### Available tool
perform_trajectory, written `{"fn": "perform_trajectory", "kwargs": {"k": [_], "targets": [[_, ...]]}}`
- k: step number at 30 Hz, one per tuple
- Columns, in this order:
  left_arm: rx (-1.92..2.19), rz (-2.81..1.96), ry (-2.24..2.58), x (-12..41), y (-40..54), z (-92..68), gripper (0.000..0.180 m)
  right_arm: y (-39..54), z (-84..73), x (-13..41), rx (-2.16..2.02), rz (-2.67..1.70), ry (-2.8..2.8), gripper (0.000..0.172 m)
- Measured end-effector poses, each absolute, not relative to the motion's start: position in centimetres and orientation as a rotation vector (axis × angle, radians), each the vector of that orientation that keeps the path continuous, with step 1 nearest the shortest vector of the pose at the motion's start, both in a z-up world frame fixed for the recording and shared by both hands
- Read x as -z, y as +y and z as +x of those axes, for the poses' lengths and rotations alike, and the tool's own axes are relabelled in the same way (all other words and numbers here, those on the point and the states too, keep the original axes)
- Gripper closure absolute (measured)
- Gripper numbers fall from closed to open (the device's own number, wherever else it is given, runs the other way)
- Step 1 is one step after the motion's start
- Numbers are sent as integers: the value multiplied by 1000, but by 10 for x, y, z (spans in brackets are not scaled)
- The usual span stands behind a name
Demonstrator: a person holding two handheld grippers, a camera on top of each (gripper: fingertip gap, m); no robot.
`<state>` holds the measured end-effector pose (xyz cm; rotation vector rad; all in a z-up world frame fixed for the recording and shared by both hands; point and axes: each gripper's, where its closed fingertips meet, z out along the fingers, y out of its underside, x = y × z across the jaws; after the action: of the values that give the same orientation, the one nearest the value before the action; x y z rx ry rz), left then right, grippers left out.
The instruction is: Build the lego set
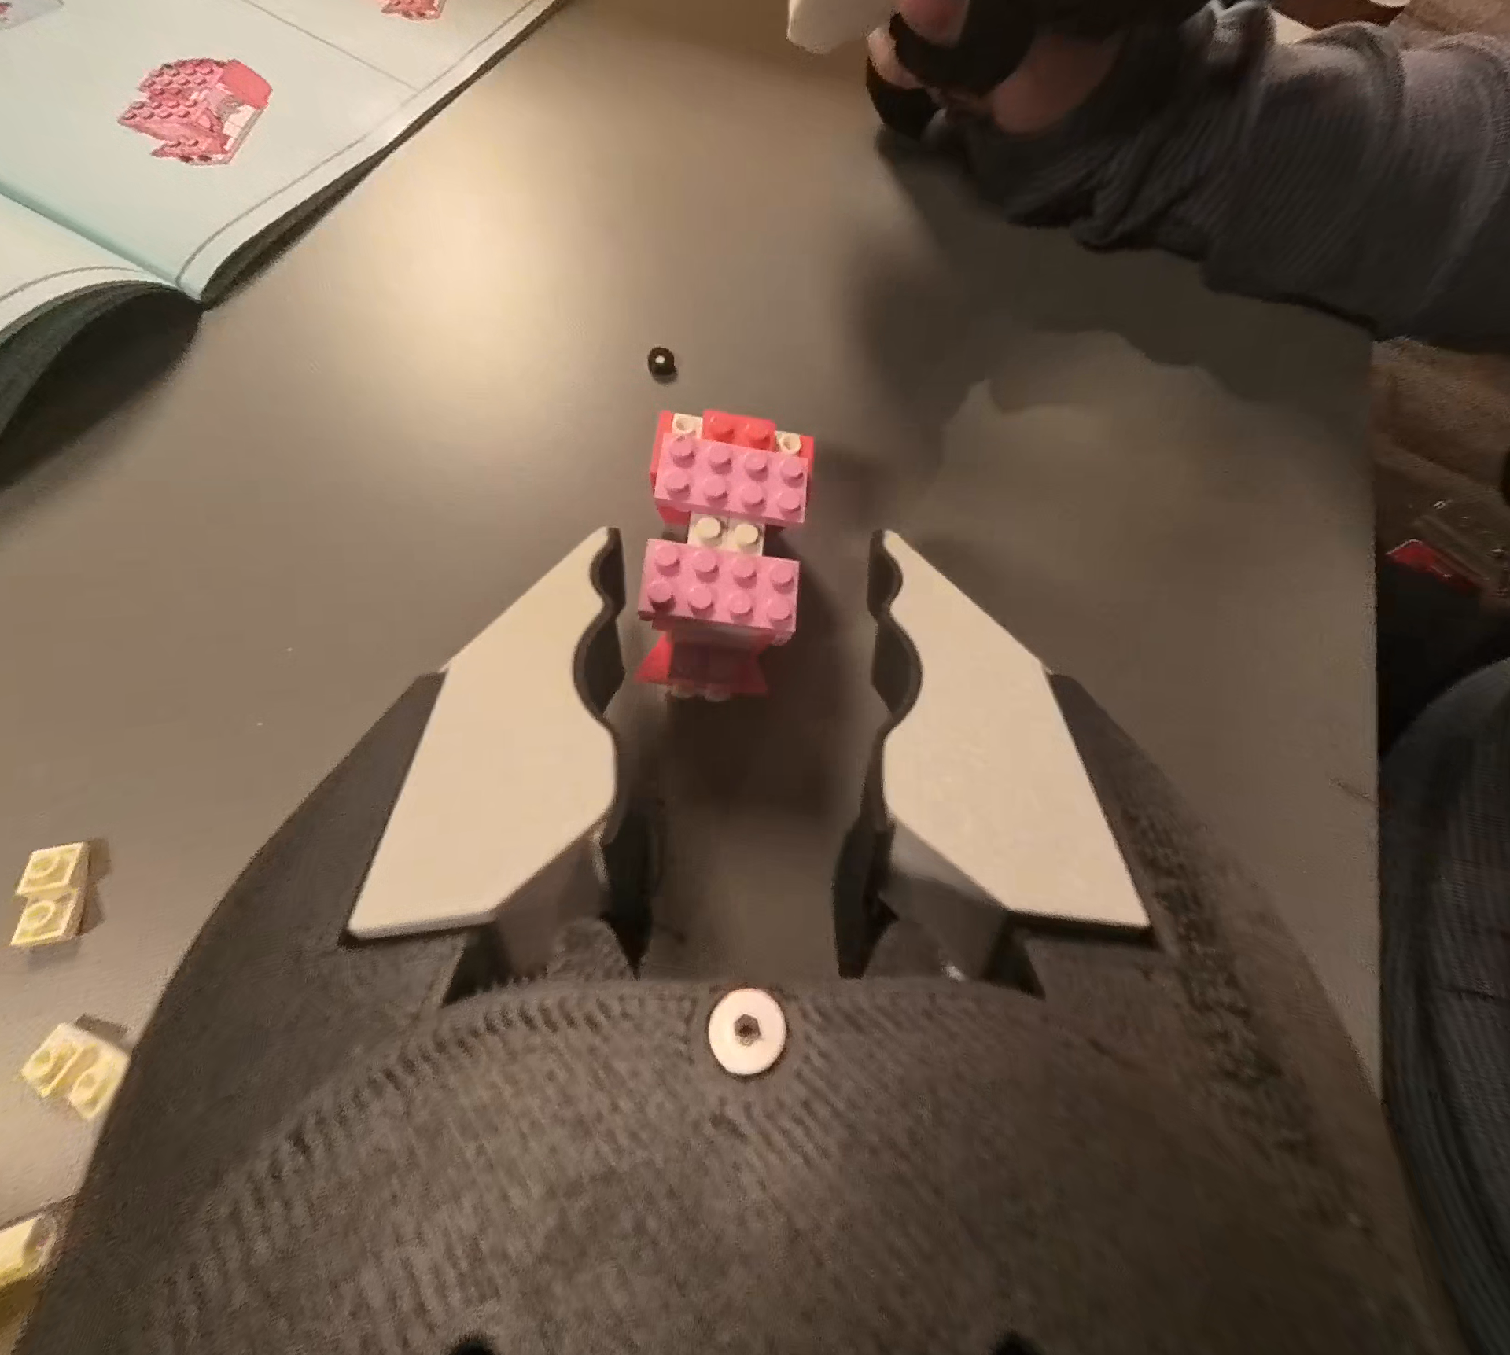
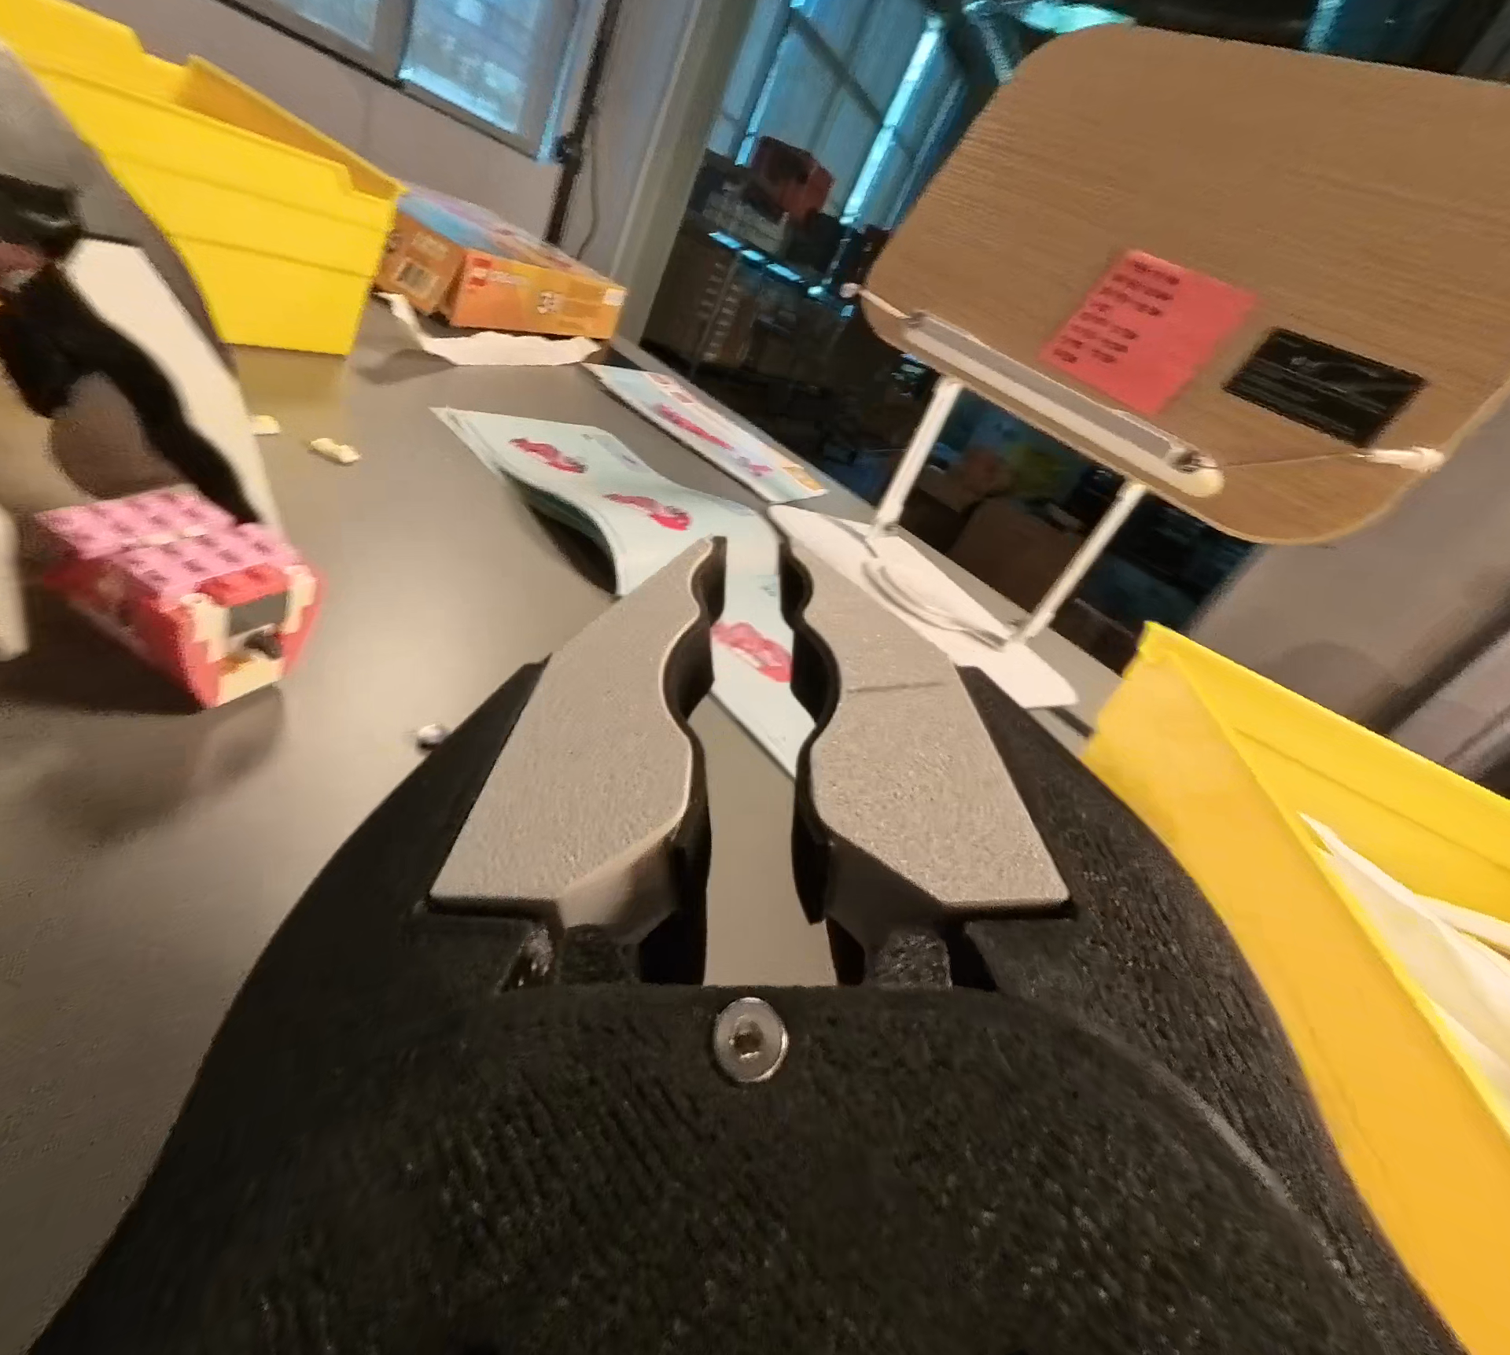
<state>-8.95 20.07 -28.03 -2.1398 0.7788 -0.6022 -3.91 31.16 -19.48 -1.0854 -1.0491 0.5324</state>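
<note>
A pink and red brick build (image 1: 719, 548) with cream studs in its middle stands on the dark grey table (image 1: 408, 499). My left gripper (image 1: 745, 539) is open around its near half. The left pad (image 1: 600, 621) is close beside the build, and the right pad (image 1: 886, 621) stands clearly apart from it. The right wrist view shows the build (image 2: 171, 580) at the far left with a white finger (image 2: 163, 376) over it. My right gripper (image 2: 750, 552) hovers low over the table, its fingertips a narrow gap apart with nothing between them. An open instruction booklet (image 2: 637, 507) lies beyond it.
A small black round piece (image 1: 662, 364) lies just beyond the build. The booklet (image 1: 204, 90) lies at the far left and cream plates (image 1: 53, 891) at the near left. A gloved hand (image 1: 980, 33) is at the far right. Yellow bins (image 2: 245, 213) (image 2: 1307, 907), an orange box (image 2: 507, 286) and a wooden book stand (image 2: 1185, 270) surround the area. There is about 15 cm between the tips of the two grippers. The small black round piece (image 1: 662, 364) is about 6 cm from my left fingertips.
</note>
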Motion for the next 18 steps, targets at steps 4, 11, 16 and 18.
{"fn": "perform_trajectory", "kwargs": {"k": [4, 11, 16, 18], "targets": [[590, -2178, 794, 291, 201, -90, 133, 290, -62, 224, -654, -1172, -1327, 165], [584, -2183, 803, 294, 202, -88, 142, 279, -78, 267, -817, -1415, -1627, 157], [575, -2177, 821, 295, 202, -88, 145, 278, -83, 279, -824, -1482, -1695, 151], [575, -2177, 824, 295, 202, -88, 145, 276, -83, 280, -843, -1481, -1712, 151]]}}
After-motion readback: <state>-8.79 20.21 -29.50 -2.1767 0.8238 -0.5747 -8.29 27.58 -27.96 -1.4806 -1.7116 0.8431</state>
